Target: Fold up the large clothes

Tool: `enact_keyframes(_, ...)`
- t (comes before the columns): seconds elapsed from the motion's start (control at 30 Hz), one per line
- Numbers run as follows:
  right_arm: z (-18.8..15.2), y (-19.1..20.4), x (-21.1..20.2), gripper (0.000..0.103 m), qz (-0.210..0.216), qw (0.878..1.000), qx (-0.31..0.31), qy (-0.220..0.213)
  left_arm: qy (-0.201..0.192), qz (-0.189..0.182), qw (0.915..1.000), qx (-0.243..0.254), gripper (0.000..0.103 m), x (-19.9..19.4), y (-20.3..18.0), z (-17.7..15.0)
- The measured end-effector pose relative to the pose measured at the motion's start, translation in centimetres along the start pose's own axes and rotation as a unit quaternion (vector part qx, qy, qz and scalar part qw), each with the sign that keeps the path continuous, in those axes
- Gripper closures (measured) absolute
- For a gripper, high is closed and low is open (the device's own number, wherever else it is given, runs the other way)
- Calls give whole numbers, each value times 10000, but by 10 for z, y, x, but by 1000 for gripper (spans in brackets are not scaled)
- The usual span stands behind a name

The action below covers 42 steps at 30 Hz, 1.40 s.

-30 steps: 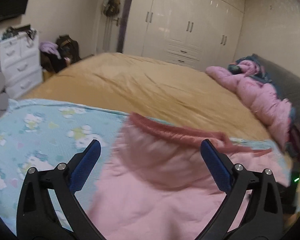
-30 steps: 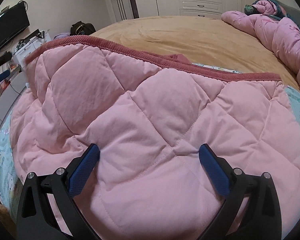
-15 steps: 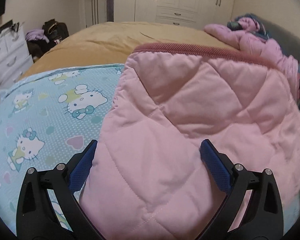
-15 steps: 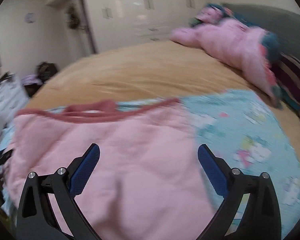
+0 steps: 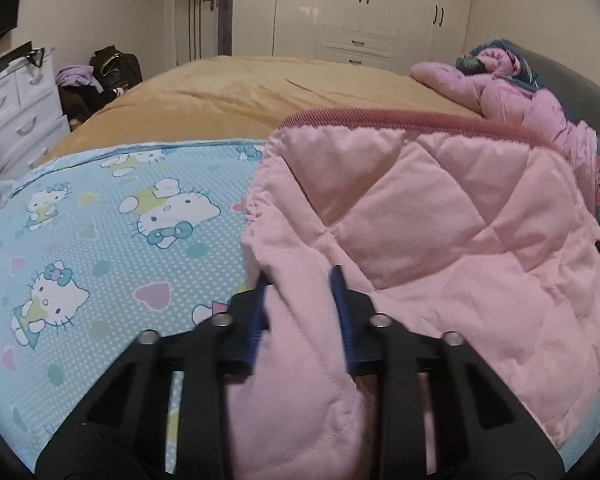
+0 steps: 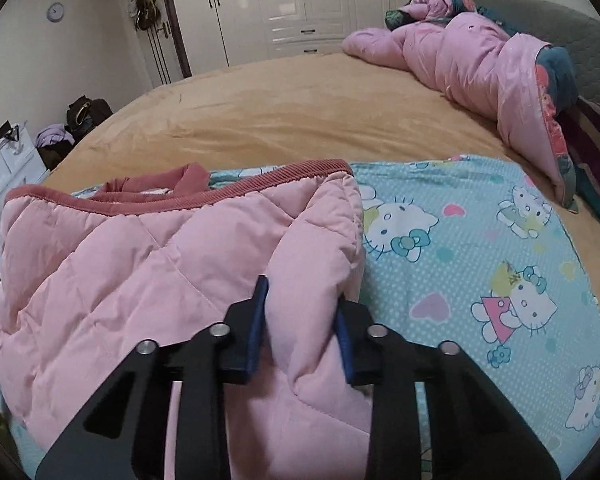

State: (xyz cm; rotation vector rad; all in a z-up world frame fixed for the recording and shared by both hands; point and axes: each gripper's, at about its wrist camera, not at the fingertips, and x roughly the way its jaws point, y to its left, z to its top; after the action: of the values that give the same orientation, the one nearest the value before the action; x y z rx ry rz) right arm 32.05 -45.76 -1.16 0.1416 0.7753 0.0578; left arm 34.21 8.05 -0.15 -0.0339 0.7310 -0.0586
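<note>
**Both tools pinching the pink jacket at its side edges**

The pink quilted jacket is lying on a blue cartoon-cat sheet that is spread over the tan bedcover, so the garment is getting a flat surface to be folded on. Its ribbed, darker pink hem is running along the far edge, away from the person.

The left tool is clamping a fold of the padded fabric at the jacket's left edge, with its blue pads pressing in from both sides and a ridge of material bulging up between them. The right tool is doing the same at the jacket's right edge, where a thick roll of fabric is sitting between its pads. Holding the two opposite sides at once is probably meant to keep the bulky garment spread and square while it is being lifted or turned over; with one grip alone the padding would sag and bunch.

The jacket is looking puffy and springy, so a fold is likely to want pressing down to stay. The fold appears to be at an early stage, since the garment is showing as one broad layer.

A pink duvet is lying heaped near the grey headboard, well apart from the work.
</note>
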Motion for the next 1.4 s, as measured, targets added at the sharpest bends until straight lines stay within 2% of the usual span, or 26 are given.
enact_keyframes(0.2, 3, -7, -5, 81, -44, 9997, 65, -216, -188, -53, 9998, -68, 93, -10, 0, 5)
enact_keyframes(0.3, 8, -11, -15, 83, 4, 9986, 240, -473, -424, -69, 9989, -181, 94, -22, 4, 10)
enact_keyframes(0.43, 30, -14, -41, 84, 99, 9939, 418, -1016, -837, -85, 9963, -177, 94, -43, 2, 29)
enact_keyframes(0.63, 65, -9, -48, 84, 120, 9896, 478, -1355, -878, 152, 9960, 38, 95, -34, -9, 63)
enact_keyframes(0.77, 84, -6, -42, 85, 111, 9887, 568, -1380, -789, 290, 9963, 179, 95, -21, -12, 78)
enact_keyframes(0.97, 97, 2, -22, 85, -129, 9899, 433, -1341, -679, 513, 9960, 262, 94, -10, -12, 85)
enact_keyframes(1.4, 66, -15, 28, 84, -264, 9940, 664, -830, -277, 728, 9965, 313, 94, 27, -6, 64)
